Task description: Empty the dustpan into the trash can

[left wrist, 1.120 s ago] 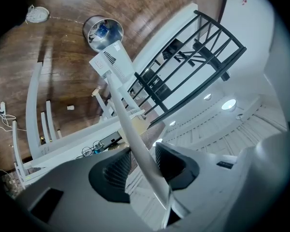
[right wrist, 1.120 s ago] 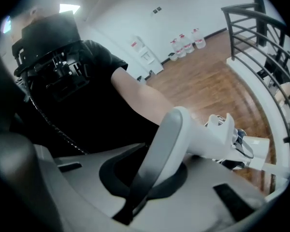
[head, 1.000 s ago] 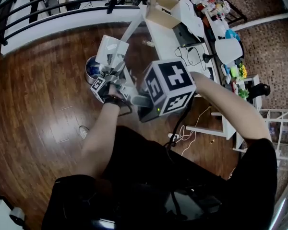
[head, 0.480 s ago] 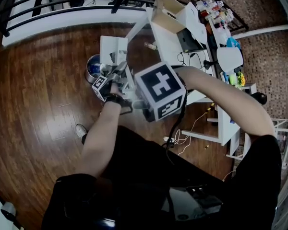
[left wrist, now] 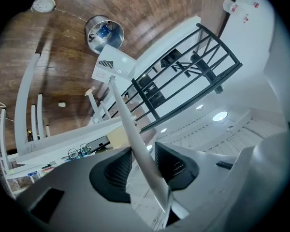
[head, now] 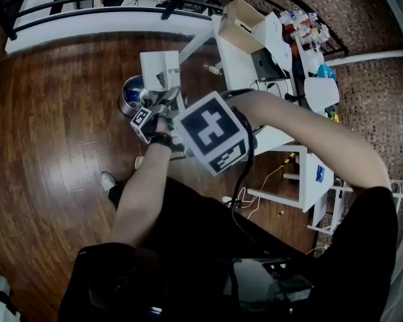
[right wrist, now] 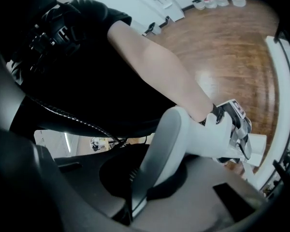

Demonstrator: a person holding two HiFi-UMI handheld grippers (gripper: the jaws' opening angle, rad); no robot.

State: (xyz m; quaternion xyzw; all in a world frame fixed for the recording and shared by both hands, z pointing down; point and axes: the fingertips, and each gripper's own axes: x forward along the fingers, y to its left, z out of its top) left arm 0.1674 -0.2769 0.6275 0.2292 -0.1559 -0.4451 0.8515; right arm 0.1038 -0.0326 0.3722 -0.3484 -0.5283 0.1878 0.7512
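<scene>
Dark wooden floor (head: 47, 153) fills the room, with a black railing (head: 87, 2) along the far side and a white bench (head: 236, 58) carrying a cardboard box (head: 238, 17) to the right. On the floor stands a round metal trash can (head: 129, 94). A white dustpan (head: 160, 68) hangs in the air just beside the can's rim, on its long thin handle (left wrist: 128, 124). Left tongs (left wrist: 142, 153) are narrowed onto that handle, gripping it. Right tongs (right wrist: 141, 180) are closed tight; a pale curved piece (right wrist: 169, 139) rises from between them, and I cannot tell what it is
</scene>
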